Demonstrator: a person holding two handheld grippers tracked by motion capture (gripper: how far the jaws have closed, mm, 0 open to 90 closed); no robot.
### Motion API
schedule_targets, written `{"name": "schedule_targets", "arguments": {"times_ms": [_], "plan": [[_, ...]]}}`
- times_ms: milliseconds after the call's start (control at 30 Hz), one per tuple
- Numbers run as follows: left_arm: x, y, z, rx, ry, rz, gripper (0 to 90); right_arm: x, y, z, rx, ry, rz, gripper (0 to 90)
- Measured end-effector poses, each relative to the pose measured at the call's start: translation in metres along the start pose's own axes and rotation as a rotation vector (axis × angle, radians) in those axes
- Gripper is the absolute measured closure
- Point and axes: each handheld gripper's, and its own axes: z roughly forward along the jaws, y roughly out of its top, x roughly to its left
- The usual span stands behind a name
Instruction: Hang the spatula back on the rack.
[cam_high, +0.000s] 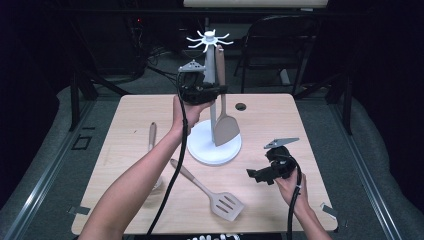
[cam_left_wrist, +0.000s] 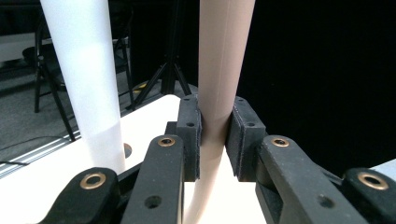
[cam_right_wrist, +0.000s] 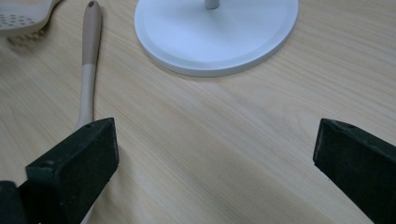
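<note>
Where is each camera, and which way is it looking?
High view: above the person's side, facing forward and down on the table; both forearms, left gripper and right gripper show.
Left gripper view: rides the left gripper, looking along its fingers clamped on the spatula handle beside the white pole.
Right gripper view: rides the right gripper, looking down at the table between open fingers.
Shared: the stand's round white base appears in high and right gripper views.
</note>
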Motion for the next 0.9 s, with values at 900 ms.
{"name": "schedule_targets", "arguments": {"times_ms": [900], "plan": [[0.0024, -0.0014, -0.0046, -0.014, 0.035, 0.003, 66.2, 0.0002, -0.0004, 0.0015, 0.010, 0.009, -0.003, 0.0]]}}
